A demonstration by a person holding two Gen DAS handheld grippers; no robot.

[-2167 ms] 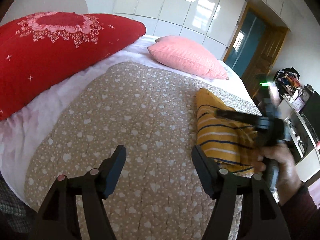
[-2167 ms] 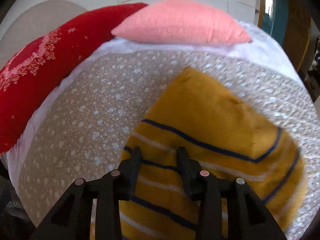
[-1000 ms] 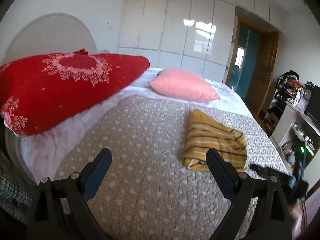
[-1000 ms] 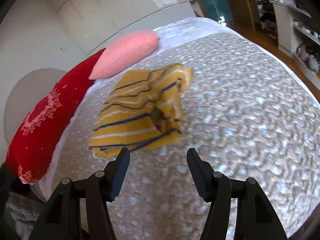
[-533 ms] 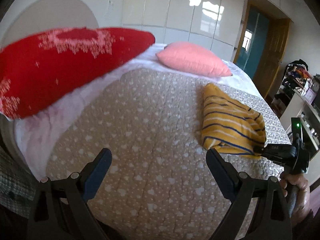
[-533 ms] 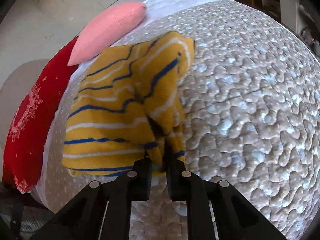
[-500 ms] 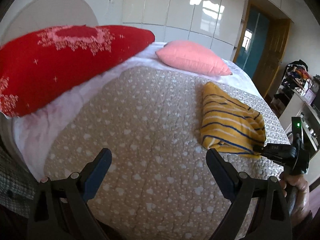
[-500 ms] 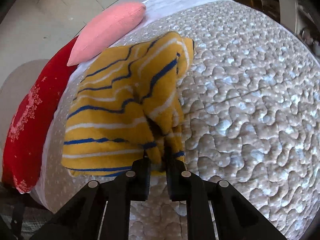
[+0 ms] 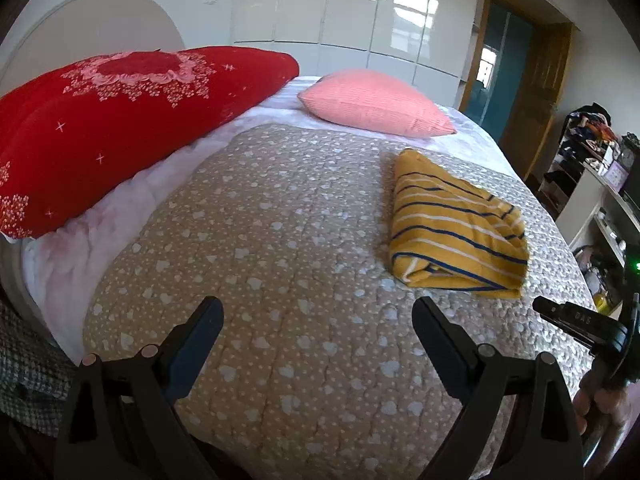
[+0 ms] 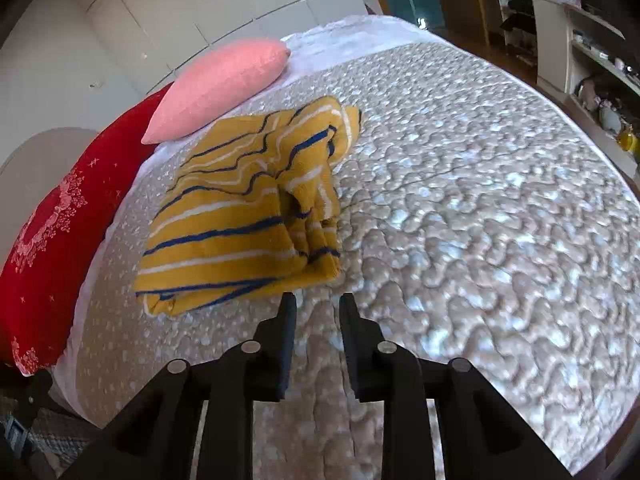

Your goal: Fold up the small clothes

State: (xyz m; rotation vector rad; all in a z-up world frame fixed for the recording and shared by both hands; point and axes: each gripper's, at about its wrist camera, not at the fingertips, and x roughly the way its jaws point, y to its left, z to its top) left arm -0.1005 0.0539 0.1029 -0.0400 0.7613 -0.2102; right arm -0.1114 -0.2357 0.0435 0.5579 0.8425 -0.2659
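Folded striped garment (image 10: 240, 208) lies on bed quilt (image 10: 460, 208), at eleven o'clock from right hand-held gripper (image 10: 317, 300). Jaws just parted slightly, empty. Left hand-held gripper (image 9: 316, 322) wide open, empty. Garment judged soft, light, floppy; take hold at near folded edge.

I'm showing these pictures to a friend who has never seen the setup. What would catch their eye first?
Probably the folded yellow striped top, lying alone on the beige heart-patterned quilt, toward its right side in the left view. Next, the big red pillow on the left at the head of the bed, with a smaller pink pillow beside it. The black right tongs sit just short of the top's near edge, slightly apart and holding nothing.
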